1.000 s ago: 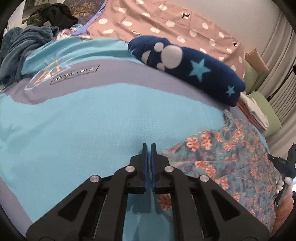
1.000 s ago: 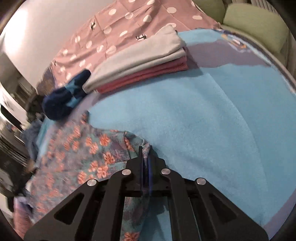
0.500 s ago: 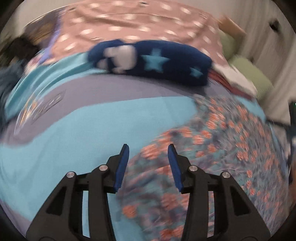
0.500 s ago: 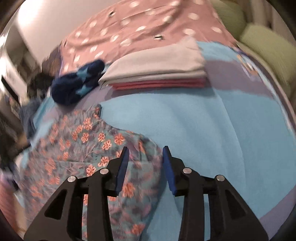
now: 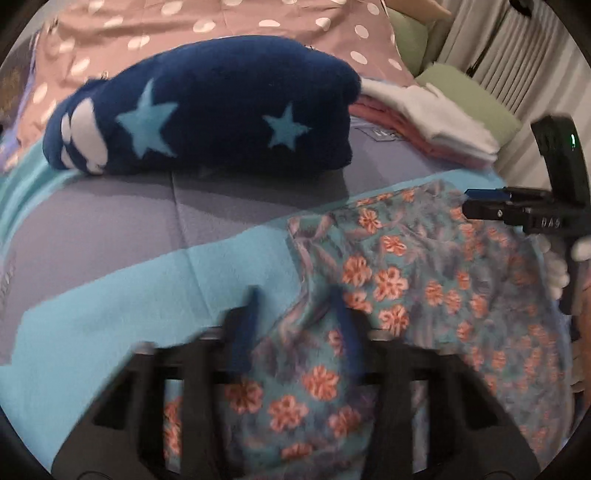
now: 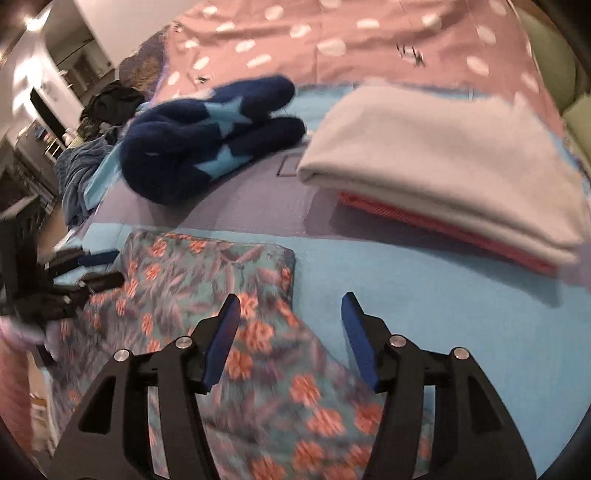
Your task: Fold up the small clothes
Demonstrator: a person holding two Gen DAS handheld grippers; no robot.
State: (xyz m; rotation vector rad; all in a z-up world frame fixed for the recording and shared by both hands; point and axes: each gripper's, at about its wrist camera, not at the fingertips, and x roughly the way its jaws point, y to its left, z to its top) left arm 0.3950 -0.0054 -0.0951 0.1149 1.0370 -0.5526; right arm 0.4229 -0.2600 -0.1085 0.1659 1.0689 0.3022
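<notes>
Polka-dot pink bedding (image 5: 229, 22); green cushion (image 5: 469, 88).

Left wrist view: camera sits behind the left gripper (image 5: 295, 317), low and close over the floral garment (image 5: 424, 280), facing across the bed toward the navy star-patterned plush item (image 5: 207, 110) and the dotted pink cover (image 5: 258, 22). The right gripper (image 5: 480, 203) enters at its right edge.

Right wrist view: camera sits behind the right gripper (image 6: 290, 325), equally low and close, facing the same far side. The left gripper (image 6: 92, 269) enters at its left edge.

Shared field: floral garment (image 6: 192, 280), navy plush item (image 6: 192, 147), folded grey-and-red stack (image 6: 443, 162) (image 5: 424, 114), blue blanket (image 6: 461, 314) (image 5: 129, 295), pink cover (image 6: 369, 40).
</notes>
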